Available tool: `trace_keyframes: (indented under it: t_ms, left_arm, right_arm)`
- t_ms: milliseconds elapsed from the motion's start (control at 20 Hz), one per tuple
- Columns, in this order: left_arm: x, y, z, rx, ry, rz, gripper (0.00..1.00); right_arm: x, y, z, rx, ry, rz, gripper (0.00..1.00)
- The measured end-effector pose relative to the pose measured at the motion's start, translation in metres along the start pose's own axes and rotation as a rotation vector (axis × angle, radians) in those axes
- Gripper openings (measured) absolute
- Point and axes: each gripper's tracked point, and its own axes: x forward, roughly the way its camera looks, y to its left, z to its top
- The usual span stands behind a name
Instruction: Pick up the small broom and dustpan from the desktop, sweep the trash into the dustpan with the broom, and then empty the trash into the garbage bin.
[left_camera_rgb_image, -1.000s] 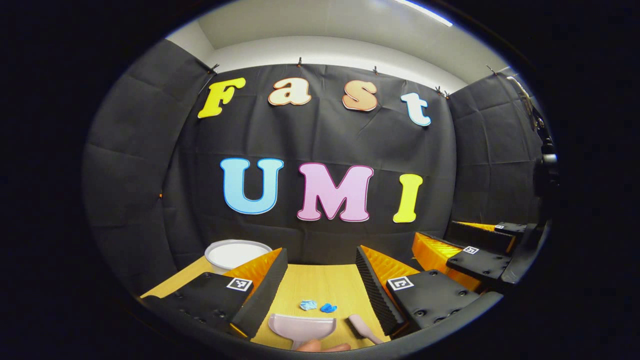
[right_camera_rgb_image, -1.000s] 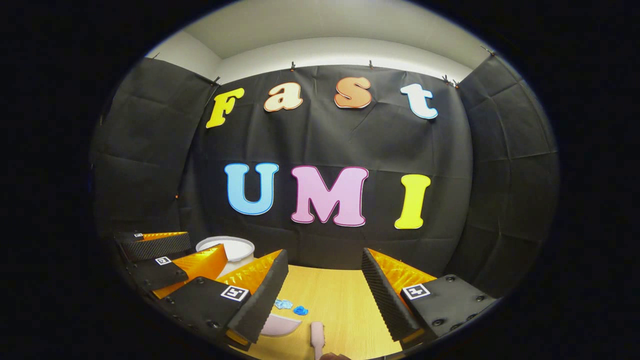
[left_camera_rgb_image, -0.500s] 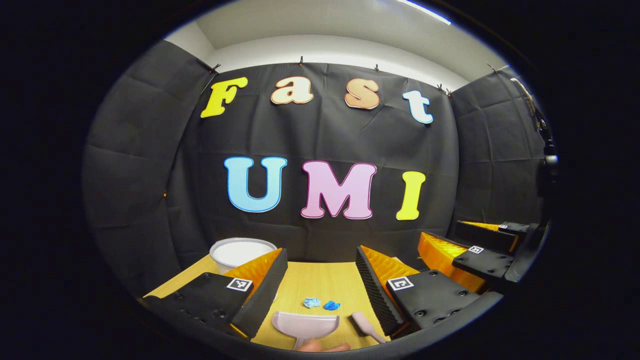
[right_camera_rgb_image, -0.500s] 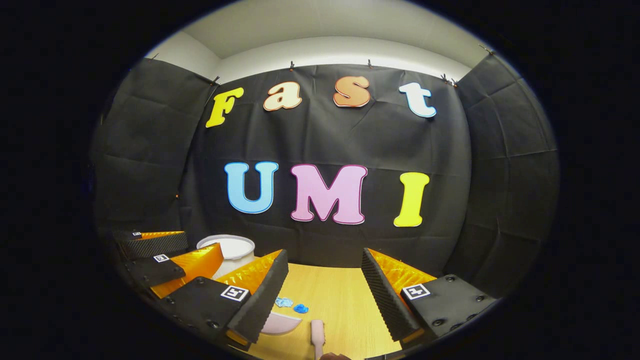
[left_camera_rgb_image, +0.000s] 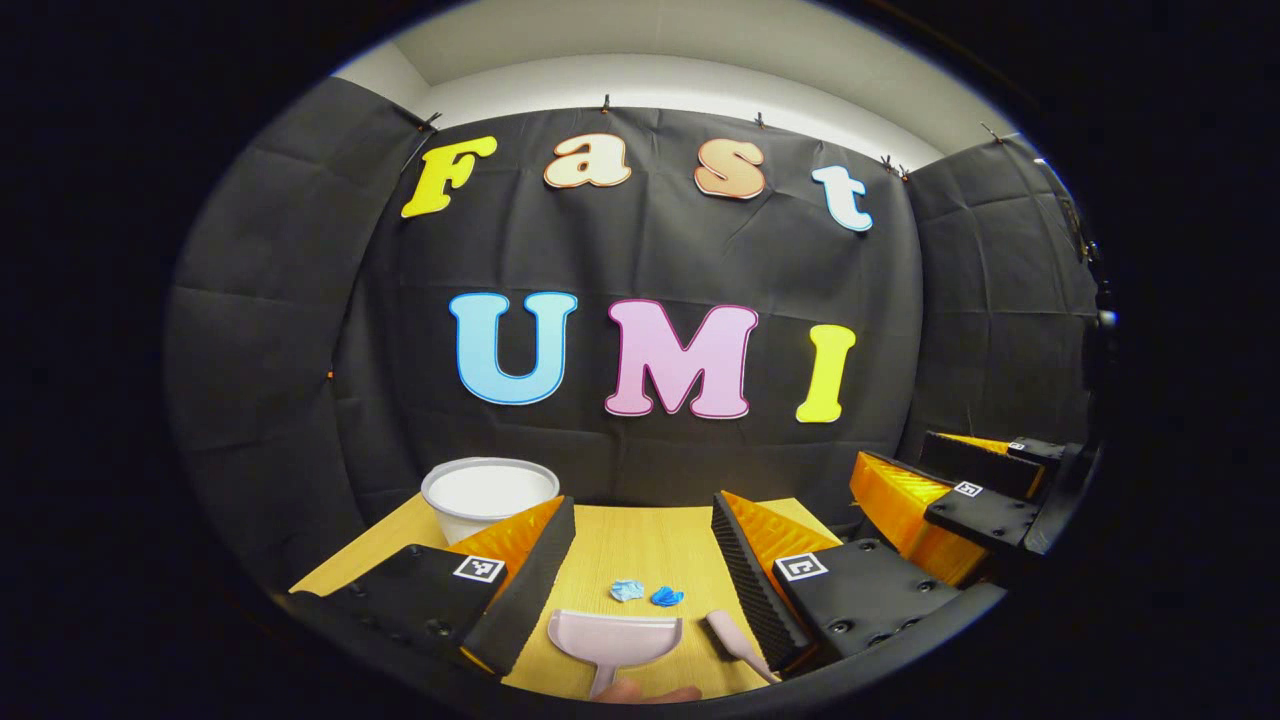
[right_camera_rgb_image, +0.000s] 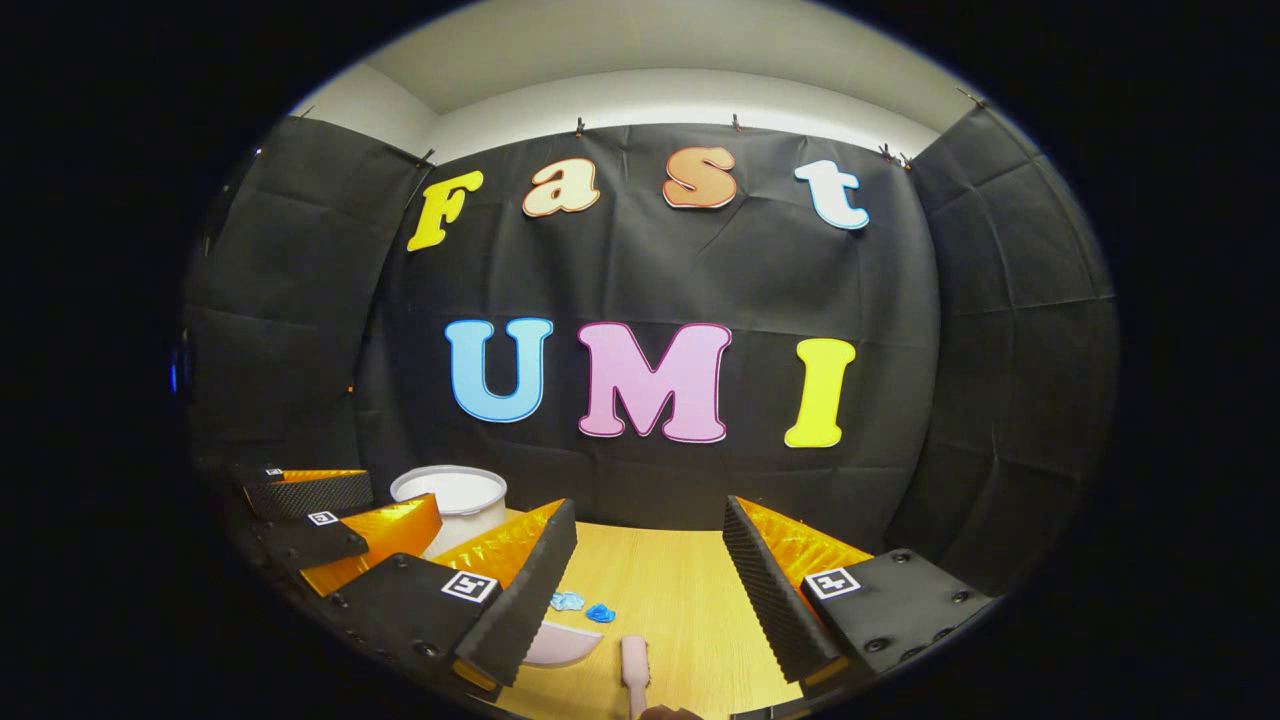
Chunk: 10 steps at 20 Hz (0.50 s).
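A pale pink dustpan (left_camera_rgb_image: 614, 640) lies on the wooden table (left_camera_rgb_image: 640, 545), its mouth facing two blue scraps of trash (left_camera_rgb_image: 645, 594). The pink broom (left_camera_rgb_image: 738, 645) lies just right of it. My left gripper (left_camera_rgb_image: 643, 520) hovers open above and in front of the dustpan, holding nothing. My right gripper (left_camera_rgb_image: 895, 458) shows open farther right. In the right gripper view the broom (right_camera_rgb_image: 634, 660) lies between the spread fingers of my right gripper (right_camera_rgb_image: 650, 515). There the dustpan (right_camera_rgb_image: 565, 645) is half hidden behind one finger, with the trash (right_camera_rgb_image: 583, 606) just beyond. My left gripper (right_camera_rgb_image: 403, 497) stands to the left.
A white round garbage bin (left_camera_rgb_image: 489, 495) stands at the table's back left, also seen as the bin (right_camera_rgb_image: 452, 500) behind the left gripper. Black cloth walls close the booth behind and on both sides. A fingertip (left_camera_rgb_image: 640, 692) shows at the bottom edge.
The left gripper view has tipped downward a little, so the dustpan, broom and bin show more fully. The right gripper view has barely shifted. Nothing on the table moved.
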Motion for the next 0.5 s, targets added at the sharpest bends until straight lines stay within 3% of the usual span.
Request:
trace_keyframes:
  t_ms: [50,500]
  left_arm:
    - [0.001,0.000,0.000,0.000,0.001,0.000,0.81]
    - [0.002,0.008,-0.012,0.027,0.078,-0.030,0.81]
  right_arm:
    - [0.001,0.001,0.000,0.000,0.001,0.001,0.95]
    - [0.012,0.005,0.002,-0.001,0.035,0.032,0.95]
